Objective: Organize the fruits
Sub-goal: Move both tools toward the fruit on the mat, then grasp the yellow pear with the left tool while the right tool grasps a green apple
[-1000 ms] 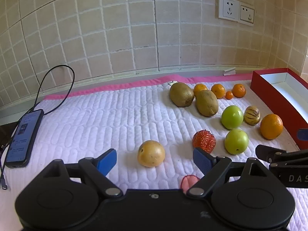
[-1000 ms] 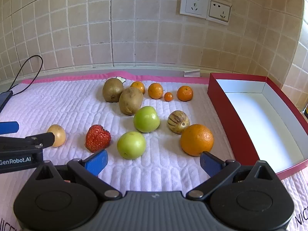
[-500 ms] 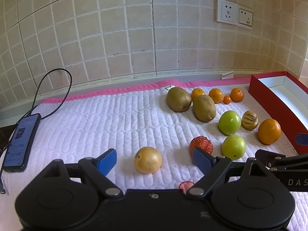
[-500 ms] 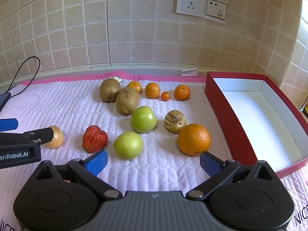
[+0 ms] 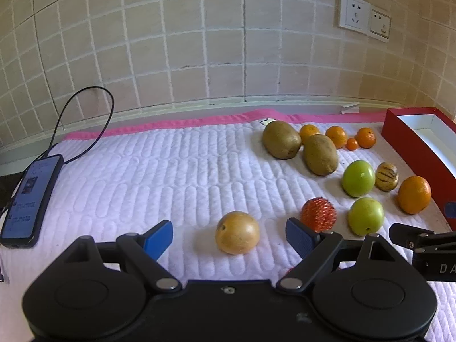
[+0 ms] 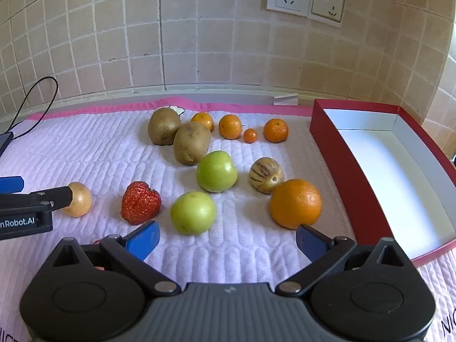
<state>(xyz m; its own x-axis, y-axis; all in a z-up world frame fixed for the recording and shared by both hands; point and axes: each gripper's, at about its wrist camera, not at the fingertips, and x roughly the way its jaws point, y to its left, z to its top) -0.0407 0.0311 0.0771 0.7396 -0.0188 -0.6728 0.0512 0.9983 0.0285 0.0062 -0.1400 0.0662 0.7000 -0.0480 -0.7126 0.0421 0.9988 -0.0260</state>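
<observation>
Both grippers hang low over the quilted mat on the counter, and neither holds anything. The left gripper (image 5: 229, 235) has its fingers spread wide, with the yellow-brown round fruit (image 5: 237, 232) sitting between and just ahead of the blue pads, not touching either. The right gripper (image 6: 228, 238) is spread just as wide; the nearer green apple (image 6: 193, 212) lies ahead of its left finger and the big orange (image 6: 295, 203) just ahead of its right finger, the pad almost against the peel.

The red box (image 6: 342, 171), white inside and empty, lies off to the right of the right fingers, its near wall close beside the orange.

From where things stand, I'd worry most about rolling. Every fruit here is round and the mat is soft and ridged, so a pad that meets the yellow-brown fruit off-centre could nudge it away instead of trapping it. The right fingers straddle a gap between two fruits; closing there would likely catch nothing, or knock the orange against the striped little melon (image 6: 266, 174) that touches it behind. The strawberry (image 6: 140, 202) sits between the two grippers, near the left gripper's right finger, and looks the softest thing on the mat, easy to bruise. The two tools are near one another too, so a sideways reach by either could clip the other.
</observation>
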